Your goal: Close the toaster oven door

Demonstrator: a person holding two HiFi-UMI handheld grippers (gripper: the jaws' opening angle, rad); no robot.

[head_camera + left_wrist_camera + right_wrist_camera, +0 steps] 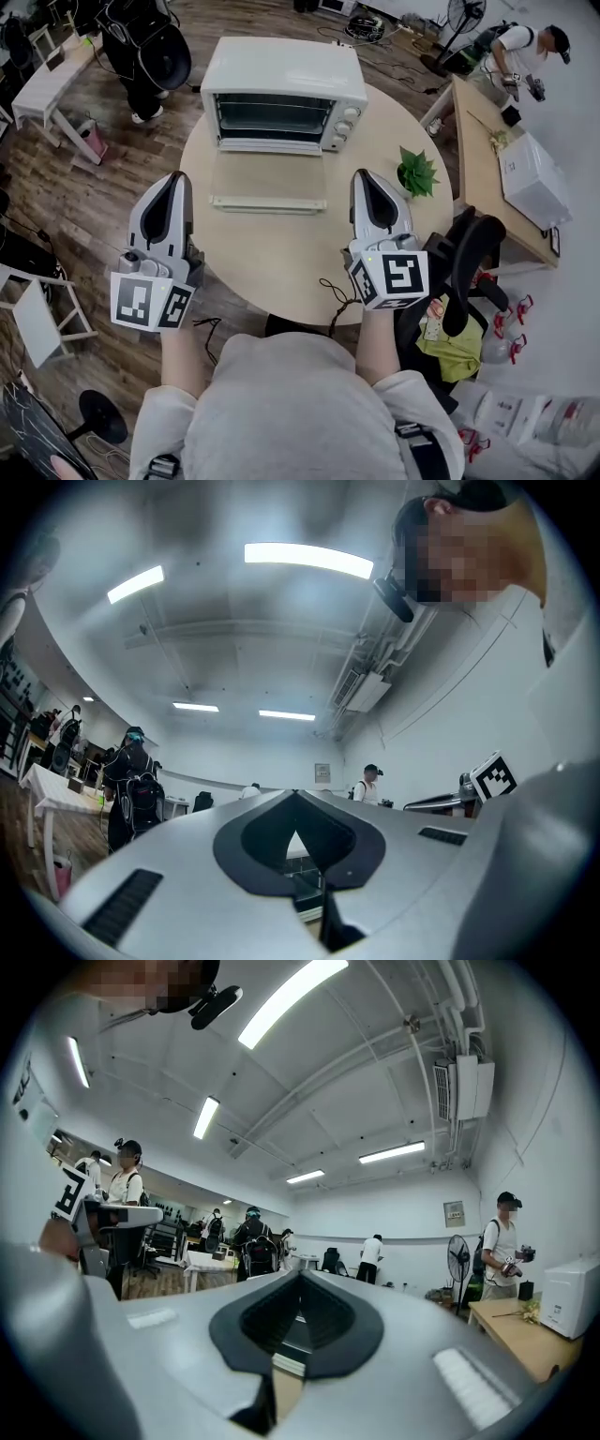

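Note:
A white toaster oven (281, 89) stands at the far side of a round wooden table (281, 262). Its glass door (267, 178) hangs open and lies flat toward me, with the pale handle bar (267, 203) along its near edge. My left gripper (176, 180) hovers over the table's left edge, left of the door, its jaws shut and empty. My right gripper (364, 178) is right of the door's near corner, also shut and empty. In both gripper views the jaw tips (296, 797) (300, 1275) meet, and only a sliver of the oven shows behind them.
A small green potted plant (417, 173) sits on the table just right of the right gripper. A black office chair (469, 262) stands at the table's right. Beyond it is a wooden desk (478, 169) with a white box (534, 178). People stand around the room.

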